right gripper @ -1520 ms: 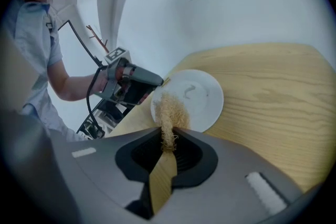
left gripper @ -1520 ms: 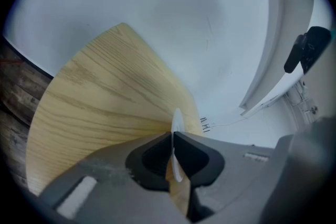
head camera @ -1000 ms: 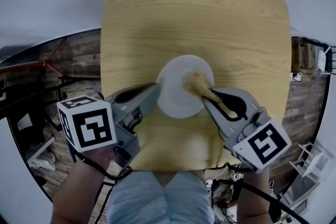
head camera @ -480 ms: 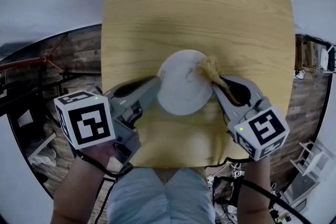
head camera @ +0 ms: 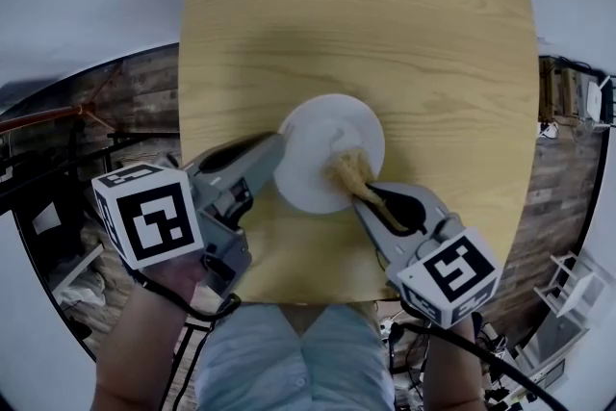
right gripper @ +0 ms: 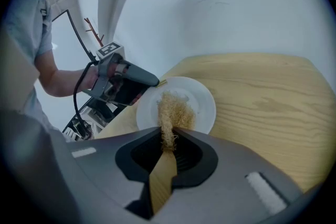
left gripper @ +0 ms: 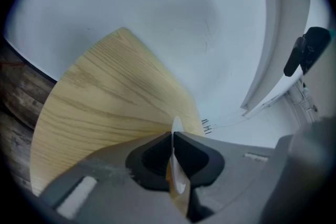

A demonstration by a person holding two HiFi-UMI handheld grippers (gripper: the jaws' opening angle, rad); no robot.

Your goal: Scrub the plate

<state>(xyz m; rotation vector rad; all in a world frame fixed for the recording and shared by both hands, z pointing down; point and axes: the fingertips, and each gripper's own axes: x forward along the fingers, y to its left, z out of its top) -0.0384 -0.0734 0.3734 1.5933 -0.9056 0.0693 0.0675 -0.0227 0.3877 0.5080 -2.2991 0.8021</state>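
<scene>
- Head view: the plate (head camera: pixel 318 141) lies on the table (head camera: pixel 385 34), near the front edge, between the two grippers.
- The left gripper (head camera: pixel 273 151) has its jaws nearly closed and clamped on the plate's left rim. The left gripper view shows the thin white rim edge-on between the pads. Its function, as judged, is to steady the plate.
- The right gripper (head camera: pixel 367 198) has its jaws closed on the handle of a straw-coloured scrubber (head camera: pixel 350 170). The fibrous head rests on the near right part of the plate.
- Progress, as judged: scrubbing is under way. Both grips are set and the scrubber is on the plate.
- The plate looks plain white, with no soil or suds visible, so the share already cleaned cannot be determined.
- Remaining, as judged: passes over the far and left areas.
</scene>
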